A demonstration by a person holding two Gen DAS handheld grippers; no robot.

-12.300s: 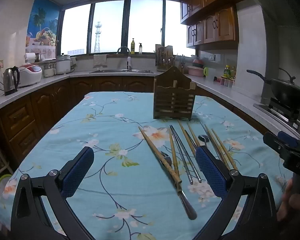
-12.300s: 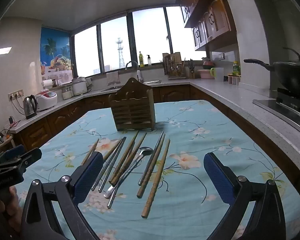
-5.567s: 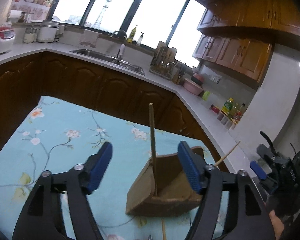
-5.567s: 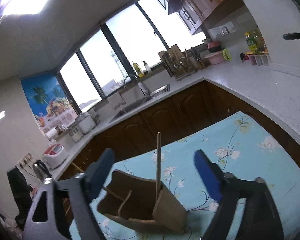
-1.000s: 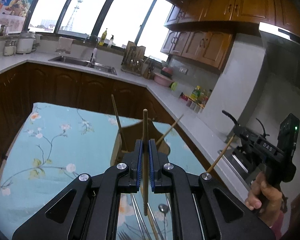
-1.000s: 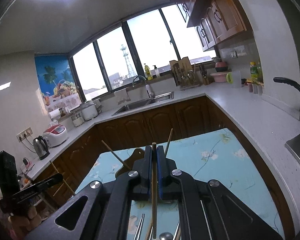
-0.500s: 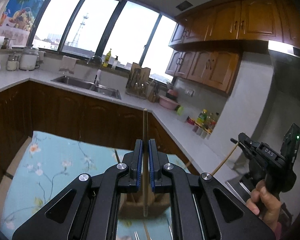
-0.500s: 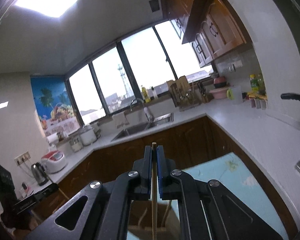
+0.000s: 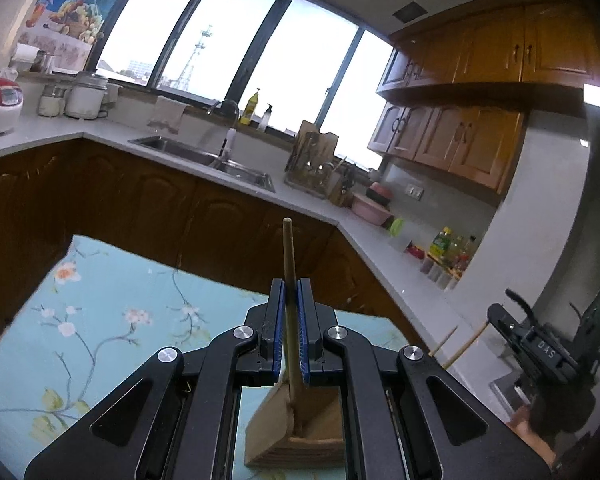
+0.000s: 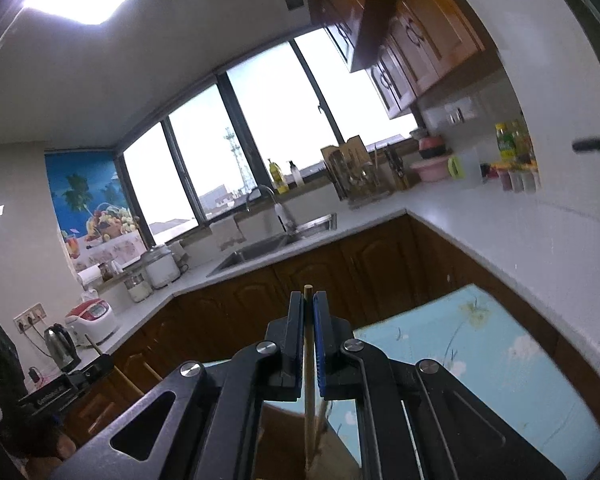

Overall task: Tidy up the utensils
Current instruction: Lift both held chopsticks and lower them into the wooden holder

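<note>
In the left wrist view my left gripper (image 9: 291, 292) is shut on an upright wooden chopstick (image 9: 288, 252). Its lower end reaches into the wooden utensil holder (image 9: 312, 440) directly beneath the jaws. At the right edge of that view is the right gripper (image 9: 504, 320), a second chopstick (image 9: 466, 344) slanting down from it. In the right wrist view my right gripper (image 10: 308, 300) is shut on that chopstick (image 10: 308, 400), which hangs straight down toward the holder (image 10: 280, 436). The left gripper (image 10: 96, 362) shows at the lower left there.
The holder stands on a table with a blue floral cloth (image 9: 100, 340). Dark wood cabinets and a grey counter with a sink (image 9: 204, 156) wrap around behind. A kettle (image 10: 60, 344) and rice cooker (image 10: 92, 318) stand left; a pan handle (image 10: 596, 146) juts in at right.
Both grippers have moved forward and down over the holder, each still shut on its chopstick. The loose utensils on the cloth have dropped out of view, and the holder now sits right under the jaws.
</note>
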